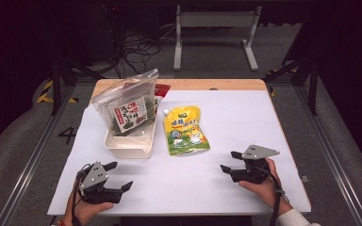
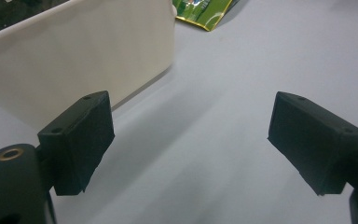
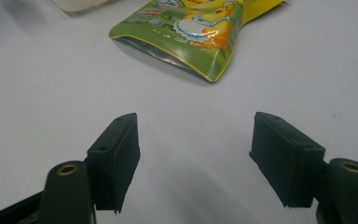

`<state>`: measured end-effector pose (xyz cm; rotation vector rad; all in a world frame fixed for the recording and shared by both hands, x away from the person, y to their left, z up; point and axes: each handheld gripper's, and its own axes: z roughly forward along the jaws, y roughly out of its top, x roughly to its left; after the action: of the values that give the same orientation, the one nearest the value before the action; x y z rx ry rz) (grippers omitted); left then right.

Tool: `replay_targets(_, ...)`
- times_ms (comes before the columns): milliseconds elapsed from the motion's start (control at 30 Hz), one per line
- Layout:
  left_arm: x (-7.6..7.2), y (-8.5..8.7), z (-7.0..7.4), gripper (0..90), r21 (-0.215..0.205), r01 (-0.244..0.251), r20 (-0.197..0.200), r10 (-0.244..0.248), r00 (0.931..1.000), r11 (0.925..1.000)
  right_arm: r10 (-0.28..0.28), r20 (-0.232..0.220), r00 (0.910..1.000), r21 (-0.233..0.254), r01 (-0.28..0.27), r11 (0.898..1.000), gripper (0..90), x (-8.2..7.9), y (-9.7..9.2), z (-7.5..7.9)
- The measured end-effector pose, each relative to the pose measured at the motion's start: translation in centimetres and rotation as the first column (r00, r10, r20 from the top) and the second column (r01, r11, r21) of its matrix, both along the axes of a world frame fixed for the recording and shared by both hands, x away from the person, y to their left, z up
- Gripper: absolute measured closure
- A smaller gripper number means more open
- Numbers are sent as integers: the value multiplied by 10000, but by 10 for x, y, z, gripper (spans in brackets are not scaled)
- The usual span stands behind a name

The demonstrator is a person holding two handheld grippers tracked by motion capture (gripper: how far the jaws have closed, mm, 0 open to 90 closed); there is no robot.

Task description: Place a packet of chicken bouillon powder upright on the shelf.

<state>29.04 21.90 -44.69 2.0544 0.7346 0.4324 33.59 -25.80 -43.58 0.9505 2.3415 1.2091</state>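
One yellow-green spouted pouch [image 1: 185, 130], flat at frame centre, nothing on it. One white tub [image 1: 128, 144] just left of it, holding one clear zip bag [image 1: 126, 103] of snack packets. Two grippers: left gripper [image 1: 120, 176] lower left, jaws wide, empty; right gripper [image 1: 230, 161] lower right, jaws wide, empty. One white table [image 1: 245, 117].

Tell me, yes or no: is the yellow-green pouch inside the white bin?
No. The yellow-green pouch lies flat on the table beside the white bin, outside its walls.
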Motion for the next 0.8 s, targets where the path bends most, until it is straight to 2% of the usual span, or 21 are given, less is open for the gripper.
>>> replay_targets(167, 6, -7, -5, 149, 148, 288, -213, -284, 9994, 9995, 72, 76, 9999, 44, -73, 10000, 387, 18, 10, 6)
replay_targets(233, 7, -11, -6, 149, 267, 385, -175, -381, 9991, 9989, 62, 64, 10000, 82, -62, 9999, 397, 27, 13, 7)
replay_targets(300, 8, -12, -7, 147, 322, 492, -222, -485, 9986, 9983, 151, 2, 9999, 173, -151, 9997, 399, 37, 18, 9)
replay_targets(400, 10, -12, -9, 145, 457, 520, -301, -507, 9983, 9976, -42, -58, 10000, 368, 44, 9993, 397, 53, 25, 8)
replay_targets(467, 10, -12, -10, 145, 498, 498, -314, -482, 9983, 9975, -73, -79, 9999, 299, 75, 9995, 385, 62, 31, 8)
replay_targets(633, 9, -14, -9, 145, 577, 582, -284, -566, 9980, 9966, -317, -505, 9982, 440, 339, 9985, 338, 92, 47, 0)
replay_targets(700, 8, -15, -9, 145, 654, 662, -243, -647, 9976, 9957, -434, -879, 9952, 546, 483, 9973, 329, 102, 51, -3)
replay_targets(800, 6, -17, -9, 145, 636, 727, -197, -716, 9972, 9953, -528, -1182, 9916, 656, 609, 9960, 321, 115, 59, -6)
